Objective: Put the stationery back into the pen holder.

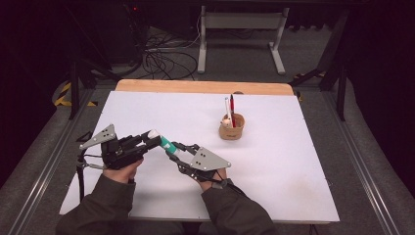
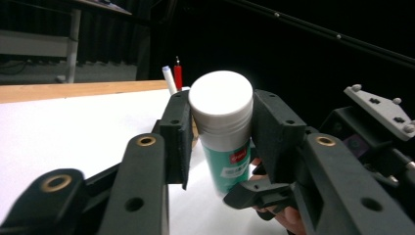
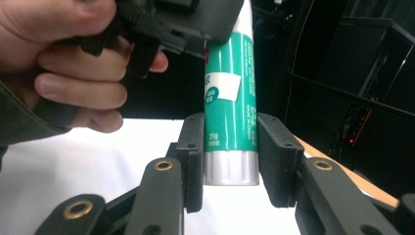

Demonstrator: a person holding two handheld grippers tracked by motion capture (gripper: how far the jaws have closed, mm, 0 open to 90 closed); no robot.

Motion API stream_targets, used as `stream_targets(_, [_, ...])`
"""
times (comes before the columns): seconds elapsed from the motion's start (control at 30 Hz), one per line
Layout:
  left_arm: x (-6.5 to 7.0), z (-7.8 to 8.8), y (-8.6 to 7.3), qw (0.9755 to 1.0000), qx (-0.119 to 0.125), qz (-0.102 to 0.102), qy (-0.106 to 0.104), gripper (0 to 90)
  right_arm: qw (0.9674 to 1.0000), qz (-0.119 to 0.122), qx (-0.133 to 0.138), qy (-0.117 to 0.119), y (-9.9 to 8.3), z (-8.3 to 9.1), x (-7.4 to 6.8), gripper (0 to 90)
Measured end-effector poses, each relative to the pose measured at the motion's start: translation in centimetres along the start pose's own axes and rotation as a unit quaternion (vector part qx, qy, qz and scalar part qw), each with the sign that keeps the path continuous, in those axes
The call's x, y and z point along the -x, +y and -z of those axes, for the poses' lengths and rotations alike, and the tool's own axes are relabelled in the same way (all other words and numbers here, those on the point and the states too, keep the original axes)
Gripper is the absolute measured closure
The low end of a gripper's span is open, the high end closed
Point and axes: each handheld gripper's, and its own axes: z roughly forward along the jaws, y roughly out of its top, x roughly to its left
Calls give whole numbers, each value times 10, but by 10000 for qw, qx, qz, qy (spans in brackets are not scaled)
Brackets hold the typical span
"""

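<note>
A green glue stick [image 1: 167, 144] with a white cap [image 1: 153, 133] hangs above the white table sheet [image 1: 274, 161], held between both grippers. My left gripper [image 1: 152, 138] comes in from the left and is shut on the cap [image 2: 221, 93], with a pad pressed against each side. My right gripper [image 1: 172, 151] comes from the right and is shut on the stick's lower body. In the right gripper view the green tube [image 3: 230, 73] stands upright between my right gripper's [image 3: 231, 127] pads, its silver base just below them.
A small brown cup [image 1: 231, 131] holding a red pen and a white pen [image 1: 228, 108] stands right of centre on the sheet. A wooden strip [image 1: 195, 86] edges the far side. A hand [image 3: 73, 58] grips the left gripper's handle.
</note>
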Motion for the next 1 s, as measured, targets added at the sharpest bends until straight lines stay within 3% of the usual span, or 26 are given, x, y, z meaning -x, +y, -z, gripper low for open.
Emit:
stream_targets(0.37, [5,-2,0,9996,-90,-272,51,651,9998,65,-166,14,0,-1,0,656])
stream_targets(0.5, [9,-5,0,9983,-226,-513,166,651,9994,27,-328,61,2,-3,1,641])
stream_targets(0.6, [15,-10,-1,9950,-429,-844,316,650,9992,-42,-394,112,4,-3,1,592])
stream_targets(0.8, [26,-18,-4,9831,-779,-1560,560,650,9985,-193,-493,151,7,-4,3,571])
stream_targets(0.87, [28,-19,-4,9807,-839,-1664,587,650,9983,-218,-514,152,8,-3,3,573])
stream_targets(1.0, [29,-20,-5,9787,-900,-1732,631,651,9978,-303,-555,206,9,-4,4,598])
